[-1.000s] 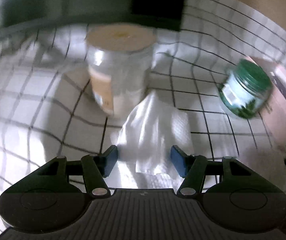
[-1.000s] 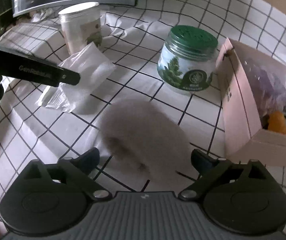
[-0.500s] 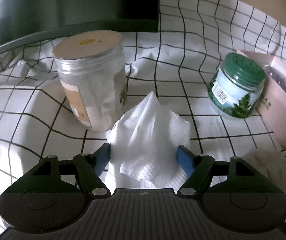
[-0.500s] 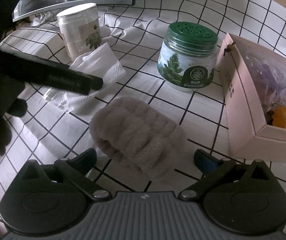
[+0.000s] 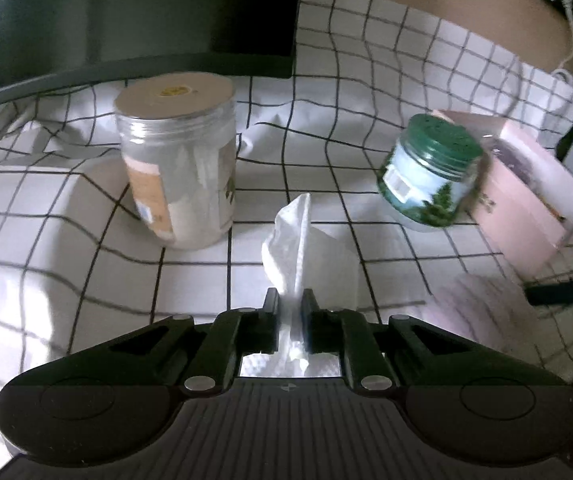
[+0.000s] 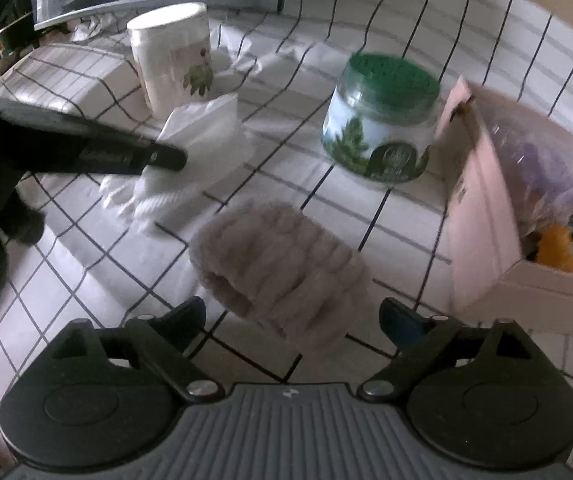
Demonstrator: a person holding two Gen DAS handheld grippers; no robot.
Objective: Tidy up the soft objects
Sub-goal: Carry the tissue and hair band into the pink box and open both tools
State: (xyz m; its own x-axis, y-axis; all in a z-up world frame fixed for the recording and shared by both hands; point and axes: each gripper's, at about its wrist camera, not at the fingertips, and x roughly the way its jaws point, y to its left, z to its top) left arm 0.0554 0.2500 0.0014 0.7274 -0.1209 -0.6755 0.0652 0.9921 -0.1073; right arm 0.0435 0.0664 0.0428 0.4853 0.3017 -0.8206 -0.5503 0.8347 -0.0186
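Observation:
My left gripper (image 5: 290,300) is shut on a white paper tissue (image 5: 306,248), which bunches up ahead of the fingers over the checked cloth. In the right wrist view the same tissue (image 6: 202,132) lies pinched under the left gripper's black finger (image 6: 158,156). My right gripper (image 6: 292,314) is open, its fingertips on either side of the near end of a fluffy grey-beige ribbed soft item (image 6: 282,268) that lies on the cloth. That soft item also shows blurred at the right of the left wrist view (image 5: 482,312).
A clear jar with a beige lid (image 5: 178,160) stands behind the tissue. A green-lidded jar (image 6: 382,120) stands to the right. An open pink box (image 6: 482,216) holding purple and orange items sits far right. A dark monitor base (image 5: 166,60) is at the back.
My left gripper has closed on the tissue, gathering it into a bunch. My right gripper has moved in closer around the soft item and stays open.

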